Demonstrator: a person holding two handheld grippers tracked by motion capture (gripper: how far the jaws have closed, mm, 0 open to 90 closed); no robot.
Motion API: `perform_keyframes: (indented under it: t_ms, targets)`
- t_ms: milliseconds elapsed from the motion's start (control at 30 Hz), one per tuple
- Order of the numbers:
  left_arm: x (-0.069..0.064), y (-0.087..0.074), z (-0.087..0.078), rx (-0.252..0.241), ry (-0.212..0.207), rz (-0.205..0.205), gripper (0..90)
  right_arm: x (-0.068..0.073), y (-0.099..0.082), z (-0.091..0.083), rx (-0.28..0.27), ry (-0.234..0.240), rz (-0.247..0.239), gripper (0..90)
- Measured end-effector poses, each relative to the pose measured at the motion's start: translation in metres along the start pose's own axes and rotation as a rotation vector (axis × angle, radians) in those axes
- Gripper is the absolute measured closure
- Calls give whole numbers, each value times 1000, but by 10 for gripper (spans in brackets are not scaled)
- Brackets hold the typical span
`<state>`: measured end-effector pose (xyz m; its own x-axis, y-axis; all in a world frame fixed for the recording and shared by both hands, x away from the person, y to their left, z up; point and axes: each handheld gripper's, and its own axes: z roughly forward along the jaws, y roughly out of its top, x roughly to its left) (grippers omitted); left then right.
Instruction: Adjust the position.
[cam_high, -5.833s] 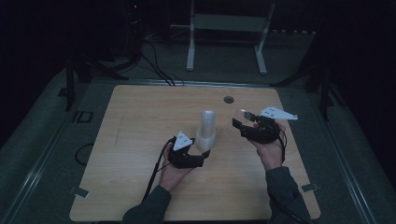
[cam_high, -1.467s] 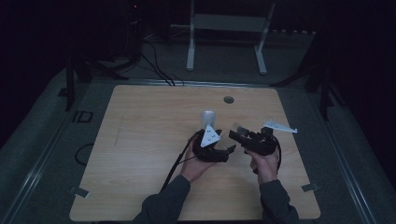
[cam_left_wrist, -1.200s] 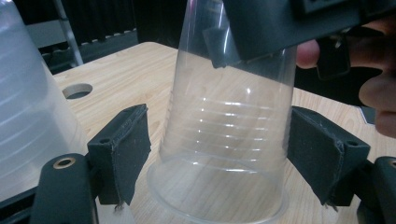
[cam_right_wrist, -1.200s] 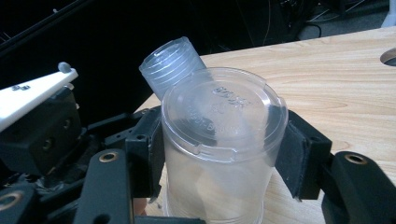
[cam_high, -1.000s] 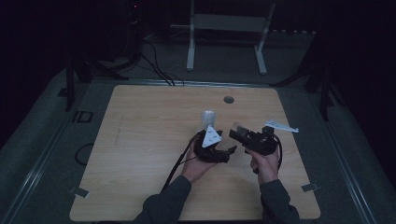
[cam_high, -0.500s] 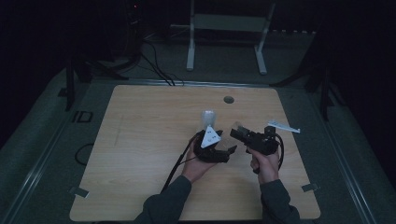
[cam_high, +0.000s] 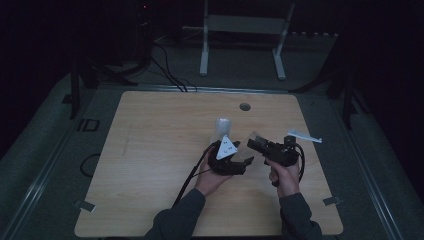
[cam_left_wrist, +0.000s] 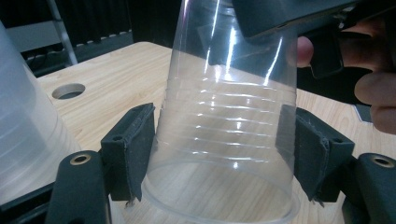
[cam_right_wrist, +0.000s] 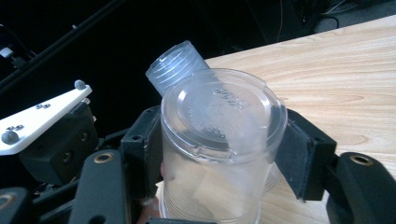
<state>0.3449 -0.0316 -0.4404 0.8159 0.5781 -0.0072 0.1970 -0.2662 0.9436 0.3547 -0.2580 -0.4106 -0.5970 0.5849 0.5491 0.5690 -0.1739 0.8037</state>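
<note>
An upside-down stack of clear plastic cups (cam_high: 222, 131) stands at the table's middle, and shows at the left edge of the left gripper view (cam_left_wrist: 23, 130). Just right of it a single clear cup (cam_high: 251, 149) hangs in the air between both grippers. My right gripper (cam_right_wrist: 217, 149) is shut on the cup's base end (cam_right_wrist: 224, 121). My left gripper (cam_left_wrist: 222, 140) has just been closing, and its pads (cam_left_wrist: 135, 149) now press the cup's ribbed wall (cam_left_wrist: 229, 116) near the rim. The right gripper (cam_left_wrist: 289, 18) grips the cup's top there.
A round hole (cam_high: 245, 106) is cut in the wooden table (cam_high: 150, 150) behind the stack. A white metal stand (cam_high: 240, 30) and cables lie on the floor beyond the far edge. Tape tabs (cam_high: 83, 205) mark the front corners.
Since the earliest frame both hands have come together to the right of the stack, the right one bringing a single cup. Over the last second the hands have kept still.
</note>
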Motion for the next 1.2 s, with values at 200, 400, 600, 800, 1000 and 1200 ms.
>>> perform_keyframes:
  t_ms: [200, 400, 600, 800, 1000, 1200]
  targets:
    - [1, 0, -1, 6, 0, 4, 299, 0, 0, -1, 11, -8, -14, 338]
    - [4, 1, -4, 15, 3, -1, 300, 2, -1, -5, 25, 4, -37, 337]
    - [6, 2, -5, 20, 7, 3, 302, 3, -1, -9, 41, 7, -66, 337]
    - [8, 2, -7, 28, 13, 8, 302, 3, -2, -12, 53, 1, -82, 338]
    - [10, 2, -9, 34, 18, 12, 302, 1, -2, -15, 64, -13, -96, 341]
    - [12, 2, -11, 37, 21, 12, 302, 0, -2, -17, 73, -25, -108, 343]
